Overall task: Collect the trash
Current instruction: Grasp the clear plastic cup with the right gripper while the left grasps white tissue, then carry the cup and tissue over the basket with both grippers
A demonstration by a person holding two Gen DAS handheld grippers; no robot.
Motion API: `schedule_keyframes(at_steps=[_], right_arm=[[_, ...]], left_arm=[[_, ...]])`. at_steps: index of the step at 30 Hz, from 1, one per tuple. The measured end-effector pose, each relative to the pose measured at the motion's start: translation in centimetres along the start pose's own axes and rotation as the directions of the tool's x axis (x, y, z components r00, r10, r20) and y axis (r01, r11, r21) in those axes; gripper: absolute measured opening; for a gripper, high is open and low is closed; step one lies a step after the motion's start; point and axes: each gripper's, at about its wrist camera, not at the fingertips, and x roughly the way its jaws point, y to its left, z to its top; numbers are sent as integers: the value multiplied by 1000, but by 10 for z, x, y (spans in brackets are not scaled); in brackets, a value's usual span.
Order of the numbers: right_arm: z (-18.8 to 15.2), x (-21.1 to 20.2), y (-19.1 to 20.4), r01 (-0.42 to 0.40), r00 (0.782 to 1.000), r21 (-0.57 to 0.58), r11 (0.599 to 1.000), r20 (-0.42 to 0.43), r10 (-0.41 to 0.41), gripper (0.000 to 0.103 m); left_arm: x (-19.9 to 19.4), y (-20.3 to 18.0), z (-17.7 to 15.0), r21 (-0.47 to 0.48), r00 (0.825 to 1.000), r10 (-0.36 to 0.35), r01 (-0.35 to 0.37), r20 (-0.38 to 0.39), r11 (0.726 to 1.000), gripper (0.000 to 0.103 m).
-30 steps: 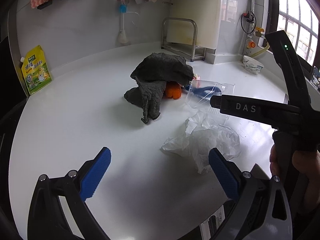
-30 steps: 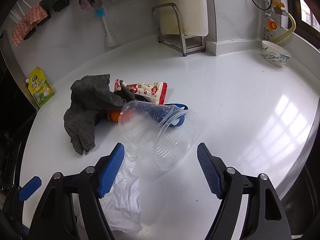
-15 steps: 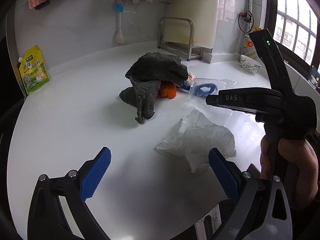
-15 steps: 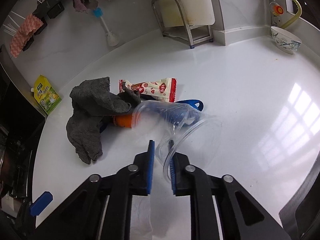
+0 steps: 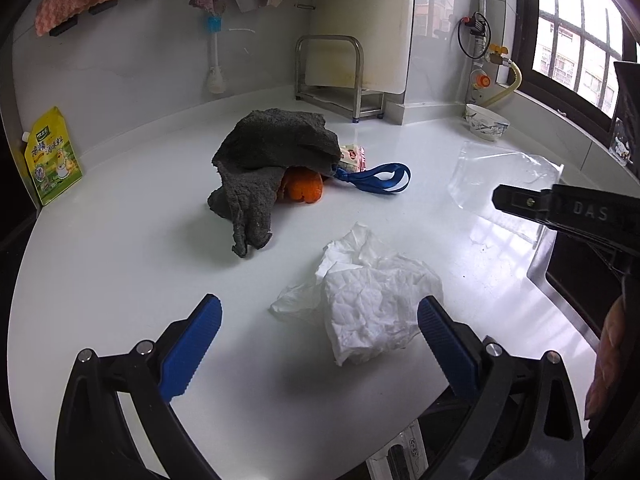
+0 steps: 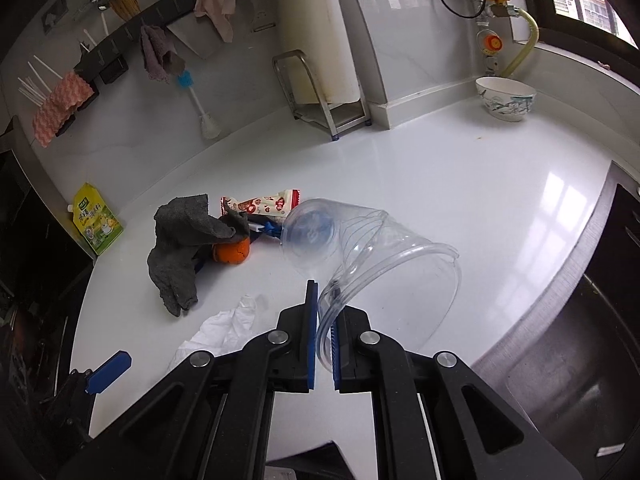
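My right gripper (image 6: 323, 332) is shut on the rim of a clear plastic cup (image 6: 360, 248) and holds it lifted above the white counter (image 6: 460, 184); the cup (image 5: 500, 176) and the gripper's black body also show at the right of the left wrist view. My left gripper (image 5: 320, 340) is open and empty, low over the counter, with a crumpled white tissue (image 5: 372, 296) just ahead between its fingers. Further back lie a grey rag (image 5: 268, 160), an orange peel (image 5: 304, 188), a red and white snack wrapper (image 6: 260, 204) and a blue strap (image 5: 380, 178).
A yellow pouch (image 5: 50, 160) leans on the wall at the left. A metal rack (image 5: 336, 76) and a white bowl (image 5: 486, 122) stand at the back. The counter's edge and a dark drop lie at the right (image 6: 592, 280). Cloths hang on a wall rail (image 6: 152, 52).
My right gripper closed on the cup's rim, then lifted it up and away to the right. The blue strap that lay under the cup now shows. My left gripper stayed open, nearer the tissue.
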Motion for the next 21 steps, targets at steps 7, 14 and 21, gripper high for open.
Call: schedule_keyframes(at_steps=[7,14,21], right_arm=[[-27,-33,-20,38,999,47,998,21,-39,6],[-60,-51,-33,54,999,89,995,-5,-54,6],[-95,-82,-22,70,997,60,996,-16,-69,6]], left_arm=[[23,-13,7,2,1000,13,-12,-24,1000,95],[37,-15,1,7,996,-2,3,-88,1000,37],[8,-4,-9,17,996,-33,35,-79,999,17]])
